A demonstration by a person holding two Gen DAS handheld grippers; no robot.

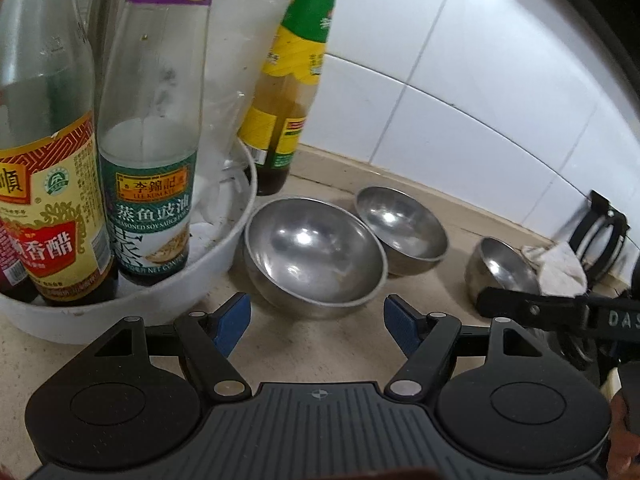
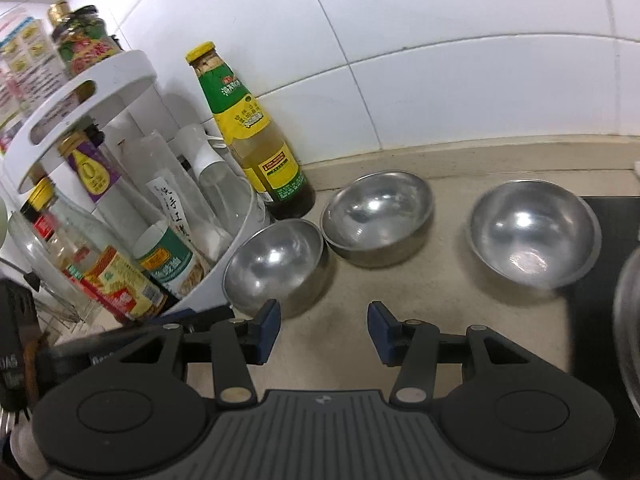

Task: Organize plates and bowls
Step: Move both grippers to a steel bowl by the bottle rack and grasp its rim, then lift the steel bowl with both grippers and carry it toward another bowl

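Note:
Three steel bowls stand apart on the beige counter. In the left wrist view the nearest bowl (image 1: 314, 252) sits just ahead of my open, empty left gripper (image 1: 316, 322); a second bowl (image 1: 402, 230) is behind it and a third bowl (image 1: 506, 270) is to the right, by the right gripper's finger (image 1: 532, 308). In the right wrist view the left bowl (image 2: 276, 264), middle bowl (image 2: 378, 218) and right bowl (image 2: 534, 234) lie ahead of my open, empty right gripper (image 2: 322, 330).
A white round rack (image 1: 224, 264) holds sauce bottles (image 1: 156, 168) at left; it also shows in the right wrist view (image 2: 80, 92). A yellow-green bottle (image 2: 248, 128) stands by the tiled wall. A black stove top (image 2: 608, 280) and a white cloth (image 1: 560, 268) lie right.

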